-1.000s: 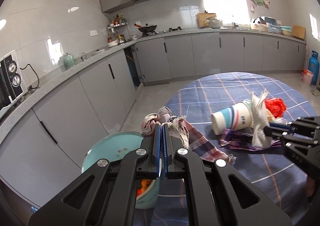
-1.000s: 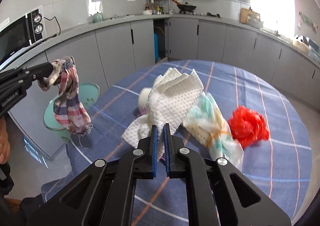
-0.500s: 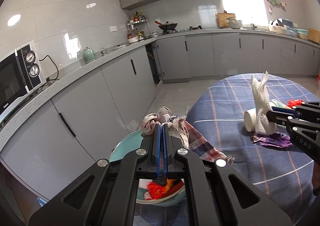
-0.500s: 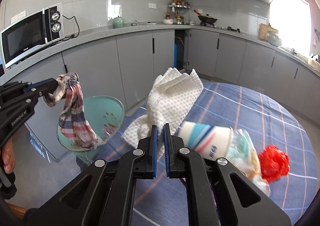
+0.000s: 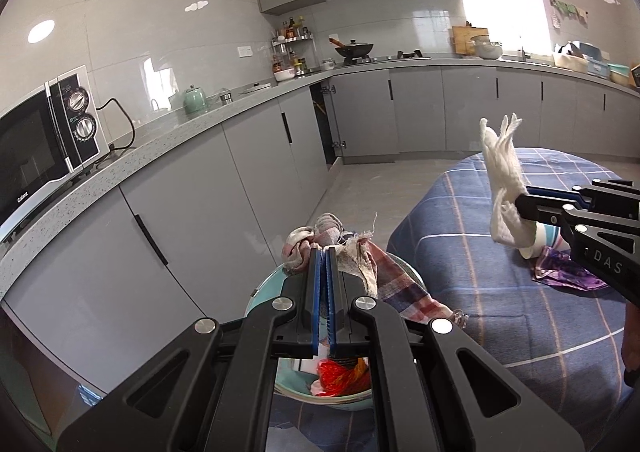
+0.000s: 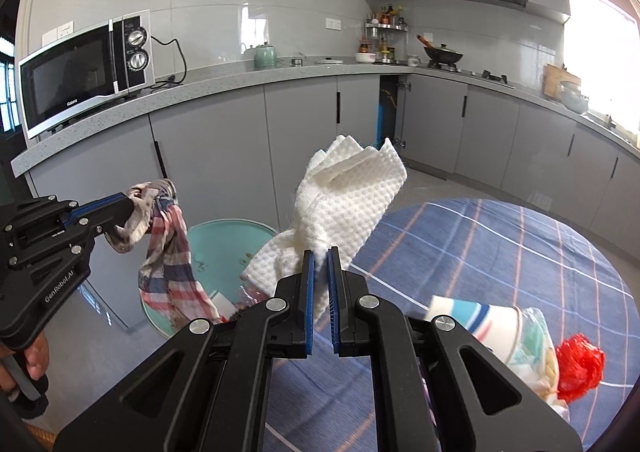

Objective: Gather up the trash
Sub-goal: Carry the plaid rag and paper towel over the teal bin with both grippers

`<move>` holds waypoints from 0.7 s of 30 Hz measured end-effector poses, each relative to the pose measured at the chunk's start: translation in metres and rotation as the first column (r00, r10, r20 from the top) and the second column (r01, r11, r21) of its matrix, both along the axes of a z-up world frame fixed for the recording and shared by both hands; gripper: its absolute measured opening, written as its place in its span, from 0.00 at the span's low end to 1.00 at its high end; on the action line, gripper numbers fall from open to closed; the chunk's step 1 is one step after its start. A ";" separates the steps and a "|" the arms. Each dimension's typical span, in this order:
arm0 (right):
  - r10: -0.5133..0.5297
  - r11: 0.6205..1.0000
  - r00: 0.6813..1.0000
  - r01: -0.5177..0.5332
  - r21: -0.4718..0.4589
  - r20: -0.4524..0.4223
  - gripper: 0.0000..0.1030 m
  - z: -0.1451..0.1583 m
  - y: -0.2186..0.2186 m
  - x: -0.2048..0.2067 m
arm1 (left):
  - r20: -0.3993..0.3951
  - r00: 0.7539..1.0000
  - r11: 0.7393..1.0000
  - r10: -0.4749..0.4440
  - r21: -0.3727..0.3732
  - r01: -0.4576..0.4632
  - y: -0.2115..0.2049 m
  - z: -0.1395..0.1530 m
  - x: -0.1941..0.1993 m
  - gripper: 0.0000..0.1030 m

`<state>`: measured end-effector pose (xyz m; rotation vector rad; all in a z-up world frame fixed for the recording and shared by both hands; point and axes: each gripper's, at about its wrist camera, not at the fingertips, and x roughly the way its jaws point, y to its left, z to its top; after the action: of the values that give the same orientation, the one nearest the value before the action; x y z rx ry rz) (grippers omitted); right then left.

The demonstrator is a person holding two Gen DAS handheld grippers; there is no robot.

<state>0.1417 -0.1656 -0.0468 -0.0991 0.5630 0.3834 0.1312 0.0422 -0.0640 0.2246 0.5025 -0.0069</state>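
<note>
Off the desk's [image 6: 500,236] left edge, over the bin [image 6: 224,240], my left tool [image 5: 325,252] is clamped on the rag [image 6: 168,252]. My right tool [image 6: 321,256] pinches the towel [image 6: 348,195] just beside it.

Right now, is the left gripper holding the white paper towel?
No, the left gripper is shut on a plaid rag; the paper towel is in the right gripper.
</note>
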 end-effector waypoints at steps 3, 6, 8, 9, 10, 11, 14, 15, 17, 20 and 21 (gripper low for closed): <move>0.015 1.000 1.000 -0.015 0.002 0.004 0.07 0.001 0.009 0.003 | 0.003 1.000 1.000 0.012 -0.003 -0.012 0.005 0.001 0.000 0.03; 0.030 1.000 1.000 -0.030 0.000 0.007 0.07 0.002 0.018 0.006 | 0.008 1.000 1.000 0.029 -0.009 -0.029 0.012 0.003 0.001 0.03; 0.040 0.999 0.999 -0.040 0.000 0.006 0.07 0.002 0.022 0.009 | 0.013 0.999 0.999 0.041 -0.009 -0.041 0.017 0.005 0.002 0.03; 0.045 0.999 0.999 -0.045 -0.001 0.006 0.07 0.002 0.025 0.011 | 0.014 0.999 0.999 0.045 -0.008 -0.045 0.018 0.005 0.002 0.03; 0.049 0.999 0.999 -0.049 -0.002 0.006 0.07 0.001 0.026 0.011 | 0.015 0.999 0.999 0.051 -0.009 -0.051 0.022 0.005 0.005 0.03; 0.054 0.999 0.999 -0.054 -0.002 0.006 0.07 0.001 0.029 0.012 | 0.015 0.998 0.998 0.056 -0.012 -0.056 0.025 0.006 0.005 0.03; 0.066 0.998 0.998 -0.066 -0.005 0.006 0.07 0.001 0.035 0.015 | 0.016 0.997 0.998 0.069 -0.011 -0.069 0.031 0.005 0.008 0.03; 0.070 0.998 0.998 -0.070 -0.006 0.005 0.07 0.000 0.038 0.016 | 0.016 0.997 0.997 0.073 -0.014 -0.073 0.034 0.005 0.009 0.03; 0.077 0.997 0.997 -0.077 -0.008 0.004 0.07 -0.001 0.041 0.018 | 0.017 0.996 0.997 0.082 -0.014 -0.082 0.037 0.005 0.010 0.03; 0.088 0.996 0.996 -0.088 -0.010 0.002 0.07 -0.003 0.047 0.021 | 0.021 0.995 0.996 0.093 -0.013 -0.093 0.041 0.006 0.012 0.03; 0.092 0.996 0.996 -0.092 -0.010 0.001 0.07 -0.003 0.049 0.022 | 0.024 0.995 0.995 0.097 -0.011 -0.097 0.042 0.006 0.012 0.03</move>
<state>0.1633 -0.1165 -0.0500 -0.1353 0.5607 0.4704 0.1432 0.0838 -0.0582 0.1903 0.4882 0.0879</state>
